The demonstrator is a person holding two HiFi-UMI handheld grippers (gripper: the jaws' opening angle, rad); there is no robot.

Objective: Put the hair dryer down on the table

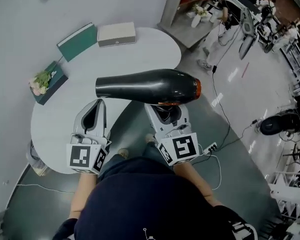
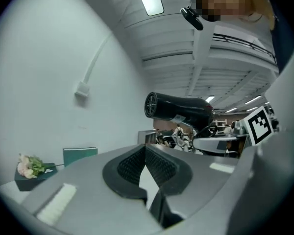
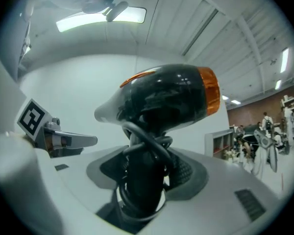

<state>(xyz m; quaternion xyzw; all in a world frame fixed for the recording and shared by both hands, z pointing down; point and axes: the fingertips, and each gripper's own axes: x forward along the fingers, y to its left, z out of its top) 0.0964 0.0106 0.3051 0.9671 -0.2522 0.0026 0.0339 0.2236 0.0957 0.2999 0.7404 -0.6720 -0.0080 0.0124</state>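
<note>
**Hair dryer not yet set down**

Status: the hair dryer [image 1: 147, 86] is in the air at the near edge of the round desk [image 1: 140, 49], barrel level. The right tongs [image 1: 164, 113] pinch its handle, with the cord coiled round it. The left tongs [image 1: 96, 109] are pressed together at the tips with nothing between them. Judgement: the carry is nearly done. Lowering onto the desk and letting go both remain.

Not readable: in the head view the barrel hides the handle. Its height over the desk is unclear. I cannot find the plug.
</note>
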